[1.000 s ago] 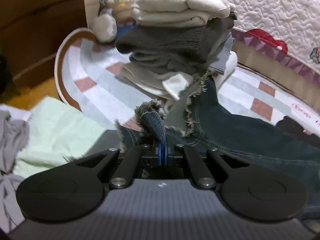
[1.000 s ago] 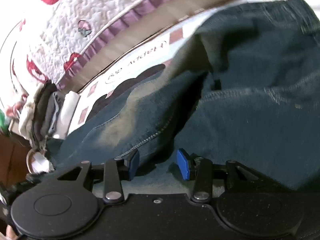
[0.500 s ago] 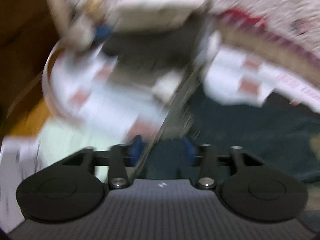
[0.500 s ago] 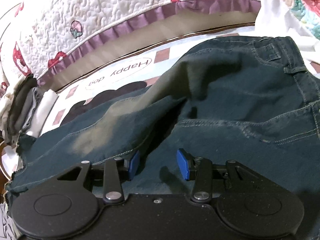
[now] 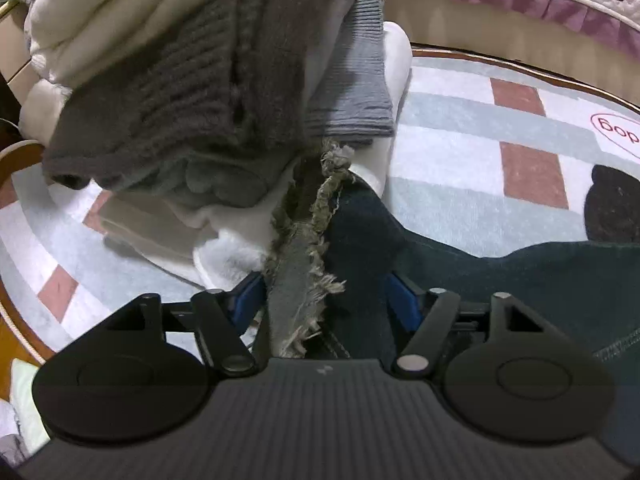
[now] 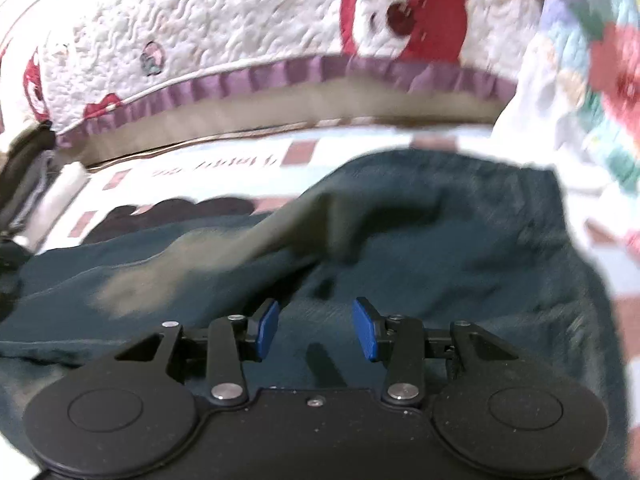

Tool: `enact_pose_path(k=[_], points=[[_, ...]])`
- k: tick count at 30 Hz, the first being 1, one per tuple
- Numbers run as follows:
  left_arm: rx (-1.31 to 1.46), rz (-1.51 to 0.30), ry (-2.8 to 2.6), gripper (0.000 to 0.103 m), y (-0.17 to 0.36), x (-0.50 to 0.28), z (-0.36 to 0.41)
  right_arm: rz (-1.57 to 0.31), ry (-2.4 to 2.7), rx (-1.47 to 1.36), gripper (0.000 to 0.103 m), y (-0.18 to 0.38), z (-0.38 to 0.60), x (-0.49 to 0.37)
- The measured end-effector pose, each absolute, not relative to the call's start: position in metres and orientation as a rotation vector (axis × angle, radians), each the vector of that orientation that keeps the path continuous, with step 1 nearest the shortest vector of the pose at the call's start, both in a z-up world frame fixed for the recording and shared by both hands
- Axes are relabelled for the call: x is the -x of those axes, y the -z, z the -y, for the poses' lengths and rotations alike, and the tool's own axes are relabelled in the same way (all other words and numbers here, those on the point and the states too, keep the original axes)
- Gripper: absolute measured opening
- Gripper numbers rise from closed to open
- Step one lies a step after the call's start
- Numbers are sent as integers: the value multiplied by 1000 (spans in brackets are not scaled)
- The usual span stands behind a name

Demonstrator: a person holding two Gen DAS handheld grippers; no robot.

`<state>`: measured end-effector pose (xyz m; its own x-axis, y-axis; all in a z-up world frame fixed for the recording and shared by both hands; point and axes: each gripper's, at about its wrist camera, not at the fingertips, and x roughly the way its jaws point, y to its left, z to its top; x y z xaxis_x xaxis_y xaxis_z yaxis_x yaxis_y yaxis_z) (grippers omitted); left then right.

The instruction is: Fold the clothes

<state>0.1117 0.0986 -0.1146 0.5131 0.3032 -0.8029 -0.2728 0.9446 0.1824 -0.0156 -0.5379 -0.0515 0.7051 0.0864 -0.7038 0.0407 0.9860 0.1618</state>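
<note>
The right wrist view is smeared by blur, so the rug's lettering and the quilt (image 6: 240, 40) at 12 o'clock read only roughly, and the dark jeans (image 6: 400, 248) run out of frame at 6 and 9 o'clock. They lie rumpled on the checked rug (image 5: 460, 152), faded along one leg, the frayed hem (image 5: 312, 264) at 12 o'clock against a stack of folded clothes (image 5: 192, 92). The left gripper (image 5: 326, 300) is opening, hem loose between unpressed pads; the right gripper (image 6: 316, 330) hangs released above the denim.
</note>
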Motion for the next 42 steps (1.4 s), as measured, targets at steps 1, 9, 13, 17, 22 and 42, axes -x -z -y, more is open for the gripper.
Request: enact_pose_path(k=[1, 9, 13, 17, 22, 42], points=[[-70, -976, -350, 56, 116, -110, -96, -774, -8, -137, 48, 47, 544, 12], [-186, -916, -284, 2, 94, -91, -67, -719, 227, -49, 51, 39, 634, 6], [-209, -795, -257, 2, 50, -84, -46, -739, 263, -204, 56, 54, 676, 3], [-228, -674, -246, 2, -5, -89, -26, -741, 245, -302, 69, 62, 713, -20], [-150, -581, -322, 3, -52, -110, -23, -749, 193, -359, 69, 66, 738, -55], [-246, -627, -343, 2, -27, -137, -10, -665, 204, -302, 5, 87, 726, -95]])
